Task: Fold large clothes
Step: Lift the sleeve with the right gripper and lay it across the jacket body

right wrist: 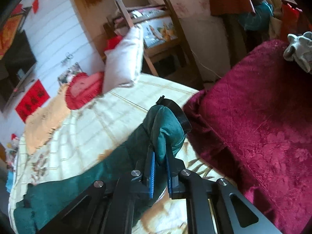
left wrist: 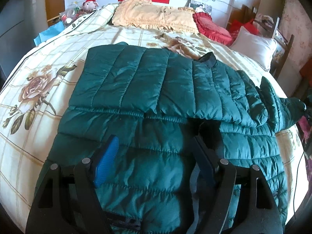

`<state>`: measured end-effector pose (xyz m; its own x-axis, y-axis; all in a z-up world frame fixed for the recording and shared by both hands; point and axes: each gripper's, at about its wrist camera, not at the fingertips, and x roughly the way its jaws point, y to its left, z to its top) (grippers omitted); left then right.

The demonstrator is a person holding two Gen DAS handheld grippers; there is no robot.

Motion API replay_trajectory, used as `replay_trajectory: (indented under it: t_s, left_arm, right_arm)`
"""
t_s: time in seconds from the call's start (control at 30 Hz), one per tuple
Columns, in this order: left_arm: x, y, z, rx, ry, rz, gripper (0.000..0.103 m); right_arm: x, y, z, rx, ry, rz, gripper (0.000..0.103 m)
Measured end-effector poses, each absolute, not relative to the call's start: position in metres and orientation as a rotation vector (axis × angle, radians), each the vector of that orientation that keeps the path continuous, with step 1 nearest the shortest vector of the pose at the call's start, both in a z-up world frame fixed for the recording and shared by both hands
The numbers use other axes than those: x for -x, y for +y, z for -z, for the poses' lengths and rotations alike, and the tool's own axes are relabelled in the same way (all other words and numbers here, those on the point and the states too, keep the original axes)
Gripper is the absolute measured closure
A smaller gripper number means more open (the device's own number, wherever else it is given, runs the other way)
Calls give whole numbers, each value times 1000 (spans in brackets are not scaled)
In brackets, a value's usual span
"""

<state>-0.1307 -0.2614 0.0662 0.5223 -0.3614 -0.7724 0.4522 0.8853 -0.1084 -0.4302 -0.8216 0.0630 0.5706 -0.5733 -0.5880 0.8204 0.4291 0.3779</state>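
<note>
meanwhile the left claw point(left wrist: 154, 154) hung spread over the green jacket point(left wrist: 156, 89) lying half folded on the bed point(left wrist: 48, 62); the right claw point(right wrist: 160, 167) pinched its sleeve end point(right wrist: 165, 128), which probably wanted carrying inward across the body.

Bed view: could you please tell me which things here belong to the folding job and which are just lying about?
Job: green jacket; its sleeve, pinched in the right gripper; left gripper.

Lying about: yellow pillow; red cushion; white pillow; plush toy; crimson blanket.
</note>
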Motion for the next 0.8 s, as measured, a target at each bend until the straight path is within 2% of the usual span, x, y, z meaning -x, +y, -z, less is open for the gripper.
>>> replay_trajectory:
  t_s: [0.27, 0.8]
  left_arm:
    - [137, -253, -72, -99, 880, 498, 26]
    - [146, -241, -82, -97, 859, 513, 26]
  right_arm:
    - [426, -775, -102, -639, 335, 737, 95]
    - [352, -667, -141, -494, 399, 480, 95]
